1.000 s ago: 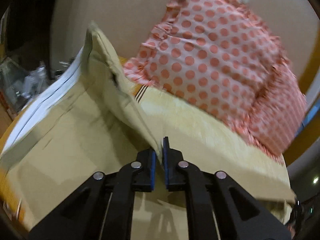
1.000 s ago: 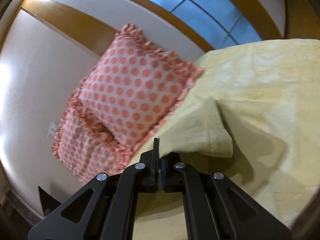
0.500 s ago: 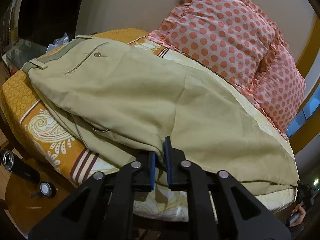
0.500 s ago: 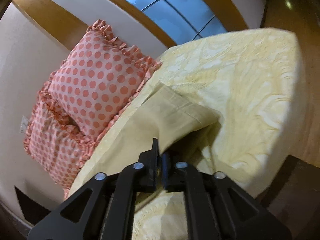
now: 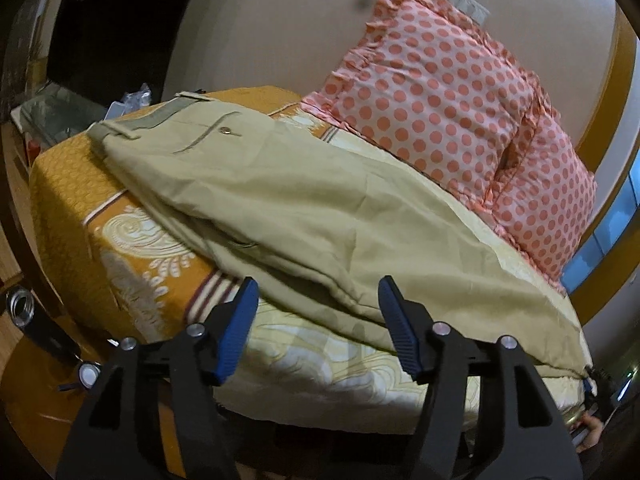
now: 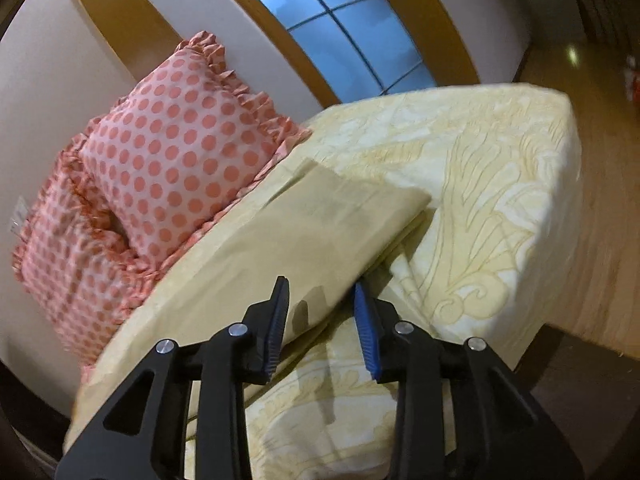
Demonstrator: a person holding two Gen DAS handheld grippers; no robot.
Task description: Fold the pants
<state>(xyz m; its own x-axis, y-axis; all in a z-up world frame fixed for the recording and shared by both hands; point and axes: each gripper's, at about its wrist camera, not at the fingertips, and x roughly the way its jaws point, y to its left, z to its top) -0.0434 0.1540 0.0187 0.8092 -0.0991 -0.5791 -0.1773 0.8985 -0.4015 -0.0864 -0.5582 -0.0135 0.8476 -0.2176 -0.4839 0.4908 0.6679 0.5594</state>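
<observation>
Beige pants [image 5: 304, 200] lie stretched along the bed, folded leg over leg, with the waistband and buttoned back pocket at the far left. The leg cuffs [image 6: 360, 208] show in the right wrist view near the bed's far end. My left gripper [image 5: 316, 312] is open and empty, just in front of the pants' near edge at mid leg. My right gripper [image 6: 320, 312] is open and empty, its blue pads either side of the pants' near edge close to the cuffs.
The bed [image 5: 132, 264] has an orange and cream patterned cover [image 6: 500, 184]. Two pink polka-dot pillows [image 5: 432, 88] [image 6: 176, 152] lean on the wall behind the pants. A window [image 6: 340, 28] is beyond. Wooden floor [image 6: 600, 208] lies right of the bed.
Both grippers opened and let go of the pants, which were held lifted a second ago and now lie flat on the bed. Both grippers have drawn back slightly.
</observation>
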